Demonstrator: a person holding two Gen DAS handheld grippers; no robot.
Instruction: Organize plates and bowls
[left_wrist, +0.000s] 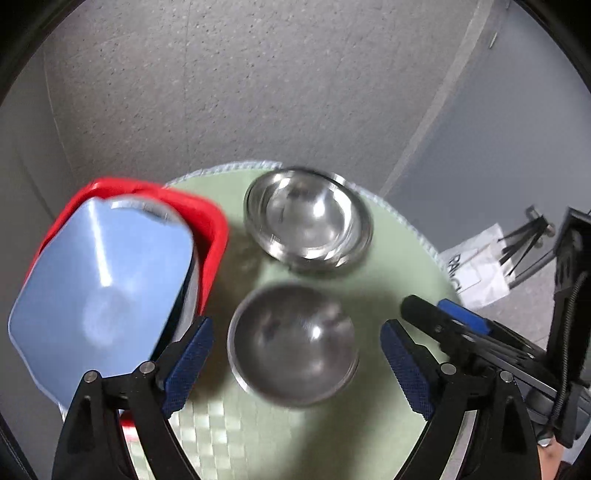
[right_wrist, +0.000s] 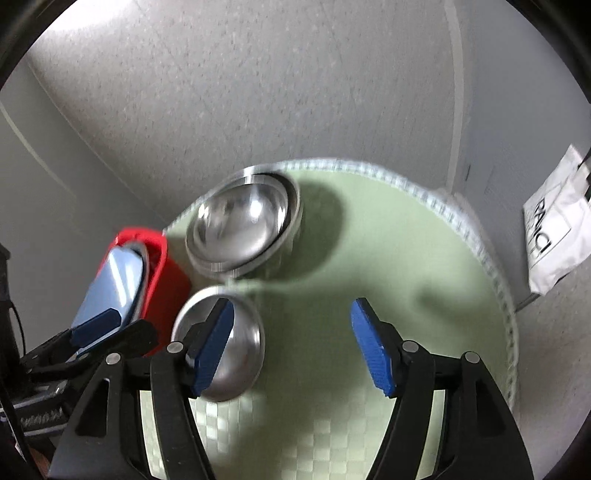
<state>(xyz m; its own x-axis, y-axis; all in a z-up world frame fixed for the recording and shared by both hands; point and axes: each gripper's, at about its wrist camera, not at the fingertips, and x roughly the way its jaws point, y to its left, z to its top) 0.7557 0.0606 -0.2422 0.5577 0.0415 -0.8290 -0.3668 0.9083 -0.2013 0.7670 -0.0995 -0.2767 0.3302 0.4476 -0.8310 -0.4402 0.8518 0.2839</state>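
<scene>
Bowl (left_wrist: 293, 345) lies between wide left fingers (left_wrist: 192, 365), untouched

Black left gripper (left_wrist: 297, 363) and right gripper (right_wrist: 291, 345), apparently textured blue pads, silver pivot screws.

Steel bowl stack (left_wrist: 308, 218): several nested shiny metal bowls, upright, mouths up, near the far edge of the round green table (left_wrist: 399, 266).
Single steel bowl (left_wrist: 293, 345): smaller, upright, empty, just nearer than the stack, about mid-table.
Blue plate (left_wrist: 99, 280): pale blue, rounded-square, tilted on edge inside the red rack (left_wrist: 214, 236) at the table's left edge.
</scene>
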